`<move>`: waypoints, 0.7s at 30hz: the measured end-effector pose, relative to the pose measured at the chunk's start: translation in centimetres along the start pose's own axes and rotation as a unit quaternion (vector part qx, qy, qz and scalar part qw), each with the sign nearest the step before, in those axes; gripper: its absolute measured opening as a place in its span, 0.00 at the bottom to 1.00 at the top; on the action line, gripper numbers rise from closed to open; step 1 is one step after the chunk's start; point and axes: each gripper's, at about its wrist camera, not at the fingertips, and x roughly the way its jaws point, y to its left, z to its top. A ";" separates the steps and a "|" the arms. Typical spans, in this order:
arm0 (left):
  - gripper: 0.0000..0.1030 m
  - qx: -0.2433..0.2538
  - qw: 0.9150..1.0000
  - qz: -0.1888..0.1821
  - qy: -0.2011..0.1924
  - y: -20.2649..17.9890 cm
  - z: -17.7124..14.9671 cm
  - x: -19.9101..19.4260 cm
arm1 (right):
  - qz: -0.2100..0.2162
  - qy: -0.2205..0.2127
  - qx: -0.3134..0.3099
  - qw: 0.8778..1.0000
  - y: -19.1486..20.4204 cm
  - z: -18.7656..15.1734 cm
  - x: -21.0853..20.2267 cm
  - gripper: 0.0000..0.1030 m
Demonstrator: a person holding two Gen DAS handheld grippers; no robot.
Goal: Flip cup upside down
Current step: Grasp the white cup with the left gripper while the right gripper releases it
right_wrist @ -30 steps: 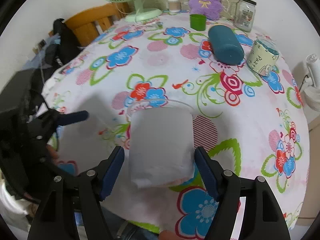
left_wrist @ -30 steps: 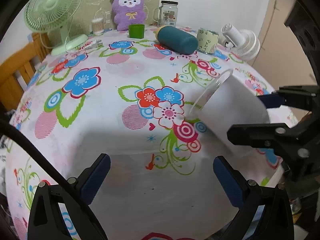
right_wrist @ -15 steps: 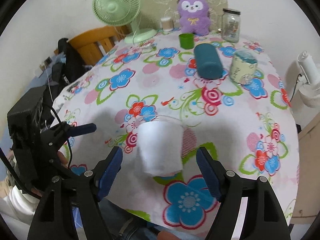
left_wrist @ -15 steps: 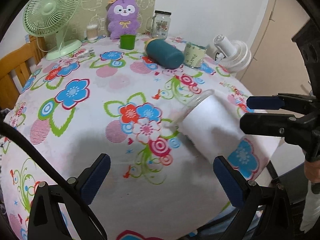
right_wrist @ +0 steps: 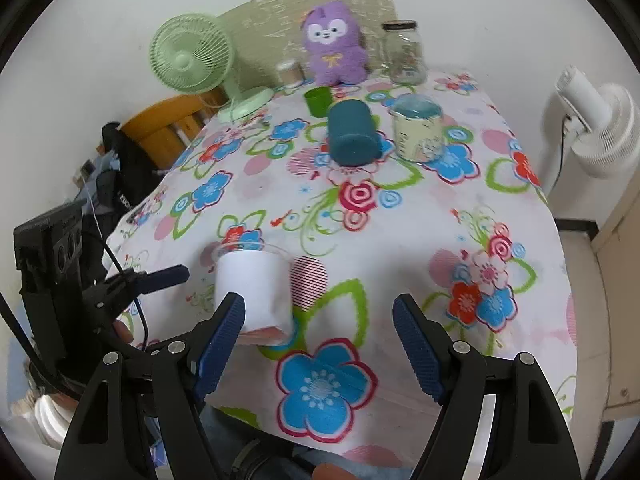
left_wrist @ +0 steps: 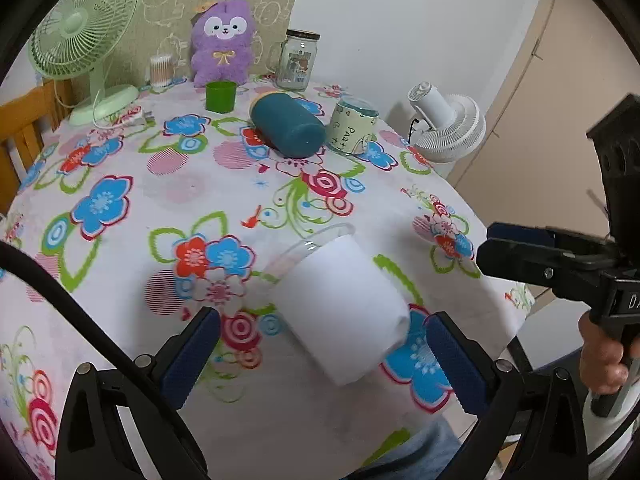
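Note:
The white cup (left_wrist: pixel 340 312) with a clear rim looks to lie on its side on the flowered tablecloth (left_wrist: pixel 120 200) near the front edge. Its rim faces away from me and its closed end faces me. My left gripper (left_wrist: pixel 322 360) is open, its blue pads (left_wrist: pixel 192 352) wide apart on either side of the cup's near end, not touching it. In the right wrist view the cup (right_wrist: pixel 252 288) sits just beyond the left pad of my right gripper (right_wrist: pixel 318 330), which is open and holds nothing. A hand holds that gripper at the table's right edge (left_wrist: pixel 520 248).
At the back of the table are a teal cylinder (left_wrist: pixel 286 128) on its side, a printed mug (left_wrist: pixel 352 128), a small green cup (left_wrist: pixel 220 96), a glass jar (left_wrist: pixel 298 60), a purple plush (left_wrist: pixel 222 42) and a green fan (left_wrist: pixel 80 28). A white fan (left_wrist: pixel 448 128) stands off the right edge. A wooden chair (right_wrist: pixel 160 128) stands at the left.
Both grippers have drawn back and up from the table. The right gripper, whose fingers flanked the cup a second ago, now sits behind it and to its right. The cup stays put.

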 end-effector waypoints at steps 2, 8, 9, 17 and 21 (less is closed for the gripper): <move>1.00 -0.008 1.000 0.004 -0.004 -0.5 0.0 0.4 | -0.003 -0.002 0.009 1.000 -0.9 -0.3 -0.2 0.77; 1.00 -0.013 0.999 0.021 -0.038 -1.9 -0.4 1.4 | -0.012 -0.005 0.037 0.999 -3.9 -1.1 -0.4 0.77; 1.00 -0.014 0.999 0.024 -0.041 -2.0 -0.6 1.6 | -0.014 -0.005 0.041 0.999 -4.2 -1.2 -0.4 0.77; 1.00 -0.020 0.997 0.049 -0.051 -2.6 -1.6 3.1 | -0.013 0.002 0.057 0.998 -6.0 -2.2 0.0 0.77; 1.00 -0.022 0.996 0.065 -0.052 -2.7 -1.8 3.7 | -0.007 0.005 0.059 0.998 -6.4 -2.5 0.2 0.77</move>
